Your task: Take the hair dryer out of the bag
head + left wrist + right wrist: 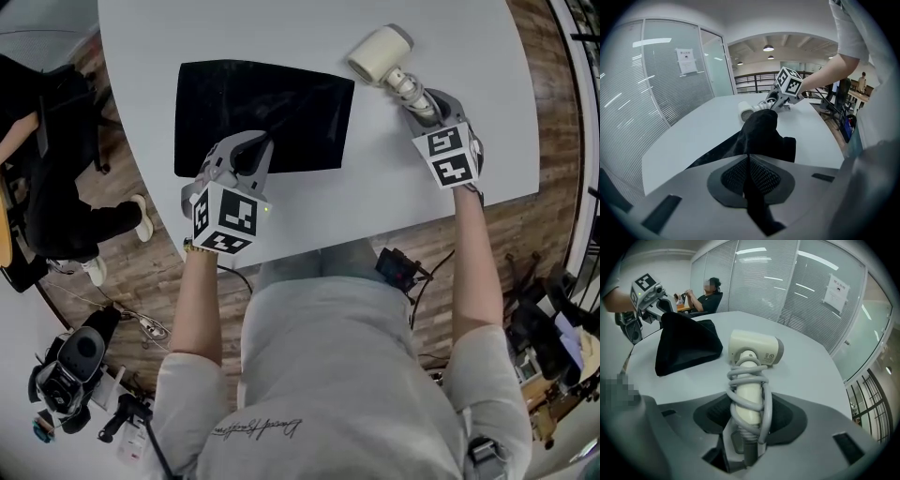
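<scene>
A black cloth bag (262, 114) lies flat on the white table (141, 56), its near edge pulled up into a peak (761, 126). My left gripper (251, 161) is shut on that pinched edge of the bag (751, 187). To the right, outside the bag, a cream hair dryer (382, 54) with its grey cord wound round the handle (749, 394) is low over the table. My right gripper (419, 101) is shut on the handle, barrel (756, 349) pointing away from me.
A person in black sits on a chair (47, 169) left of the table, also seen far off as a seated person (705, 298). Glass partition walls (787, 282) stand behind the table. Camera gear and cables (80, 370) lie on the wooden floor at lower left.
</scene>
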`<state>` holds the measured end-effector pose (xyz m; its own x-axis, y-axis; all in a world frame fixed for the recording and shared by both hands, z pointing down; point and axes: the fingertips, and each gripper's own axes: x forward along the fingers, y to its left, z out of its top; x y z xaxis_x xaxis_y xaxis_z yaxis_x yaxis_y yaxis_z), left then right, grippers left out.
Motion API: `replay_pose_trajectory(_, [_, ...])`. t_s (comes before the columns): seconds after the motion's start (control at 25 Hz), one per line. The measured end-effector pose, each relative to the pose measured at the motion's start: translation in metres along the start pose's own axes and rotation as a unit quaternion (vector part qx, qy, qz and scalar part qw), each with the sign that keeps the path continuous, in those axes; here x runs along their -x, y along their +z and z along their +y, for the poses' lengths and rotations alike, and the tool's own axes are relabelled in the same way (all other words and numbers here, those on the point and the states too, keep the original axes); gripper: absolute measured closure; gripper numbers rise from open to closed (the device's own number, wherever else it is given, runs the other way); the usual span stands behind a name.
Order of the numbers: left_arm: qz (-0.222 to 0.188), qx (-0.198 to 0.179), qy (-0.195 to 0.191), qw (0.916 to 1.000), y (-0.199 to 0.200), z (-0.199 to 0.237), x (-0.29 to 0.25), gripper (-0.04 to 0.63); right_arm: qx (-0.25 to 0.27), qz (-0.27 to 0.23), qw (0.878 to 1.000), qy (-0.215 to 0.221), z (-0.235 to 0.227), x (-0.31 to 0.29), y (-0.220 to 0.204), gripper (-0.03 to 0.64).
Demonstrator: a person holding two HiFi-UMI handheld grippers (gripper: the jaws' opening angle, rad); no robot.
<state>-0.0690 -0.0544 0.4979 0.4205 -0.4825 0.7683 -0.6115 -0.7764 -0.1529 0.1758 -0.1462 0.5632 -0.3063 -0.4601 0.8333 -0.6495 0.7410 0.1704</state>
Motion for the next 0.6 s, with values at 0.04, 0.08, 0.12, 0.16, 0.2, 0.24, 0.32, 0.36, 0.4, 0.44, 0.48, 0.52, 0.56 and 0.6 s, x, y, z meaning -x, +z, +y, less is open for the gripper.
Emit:
replay_pose_trajectory(0.04, [0.0, -0.001, 0.0, 1.0, 0.001, -0.001, -0.0007, 0.574, 0.003, -0.001, 1.0, -0.002, -0.0007, 0.0, 0.0008, 0.396])
replay_pose_trajectory(0.08, [0.0, -0.001, 0.0, 1.0, 0.002, -0.0014, -0.0012, 0.574, 0.007, -0.002, 1.0, -0.005, -0.0013, -0.0002, 0.0022, 0.394])
replay_pose_trajectory(0.12, [-0.001, -0.001, -0.001, 1.0, 0.0027, -0.0013, -0.0014, 0.574, 0.011, -0.002, 1.0, -0.009, -0.0018, -0.0004, 0.0037, 0.394])
replay_pose_trajectory(0.16, [-0.002, -0.001, -0.002, 1.0, 0.0033, -0.0012, -0.0011, 0.574, 0.013, -0.001, 1.0, -0.013, -0.002, -0.0005, 0.0049, 0.392])
replay_pose_trajectory(0.2, [-0.002, -0.002, -0.003, 1.0, 0.0038, -0.0012, -0.0006, 0.574, 0.014, -0.001, 1.0, -0.018, -0.0023, -0.0002, 0.0057, 0.388])
replay_pose_trajectory(0.24, [-0.003, -0.002, -0.004, 1.0, 0.0045, -0.0011, -0.0001, 0.574, 0.014, -0.001, 1.0, -0.022, -0.0027, 0.0001, 0.0062, 0.387])
replay_pose_trajectory(0.32, [-0.005, -0.001, -0.003, 1.0, 0.0063, -0.0012, 0.0005, 0.574, 0.014, -0.003, 1.0, -0.027, -0.0037, 0.0008, 0.0055, 0.382])
replay_pose_trajectory(0.36, [-0.005, 0.0, -0.002, 1.0, 0.0072, -0.0019, 0.0006, 0.574, 0.015, -0.002, 0.999, -0.028, -0.0041, 0.0012, 0.0043, 0.383])
replay_pose_trajectory(0.4, [-0.005, 0.0, -0.002, 1.0, 0.0079, -0.003, 0.0008, 0.574, 0.015, -0.002, 1.0, -0.027, -0.0044, 0.0017, 0.0029, 0.383])
replay_pose_trajectory(0.44, [-0.005, 0.001, -0.001, 1.0, 0.0085, -0.0041, 0.0011, 0.574, 0.016, -0.001, 1.0, -0.026, -0.0047, 0.0024, 0.002, 0.383])
replay_pose_trajectory(0.48, [-0.005, 0.001, -0.001, 1.0, 0.0089, -0.0049, 0.0016, 0.574, 0.017, -0.001, 1.0, -0.024, -0.0048, 0.0033, 0.0023, 0.383])
replay_pose_trajectory(0.52, [-0.005, 0.002, 0.0, 1.0, 0.0091, -0.0052, 0.0021, 0.574, 0.017, -0.001, 1.0, -0.023, -0.0048, 0.0043, 0.0033, 0.381])
replay_pose_trajectory(0.56, [-0.005, 0.003, 0.0, 1.0, 0.0094, -0.005, 0.0025, 0.574, 0.016, 0.0, 1.0, -0.022, -0.0049, 0.0046, 0.004, 0.373])
replay_pose_trajectory(0.6, [-0.005, 0.003, 0.001, 1.0, 0.0101, -0.0048, 0.0025, 0.574, 0.015, 0.001, 1.0, -0.021, -0.0054, 0.0046, 0.004, 0.363])
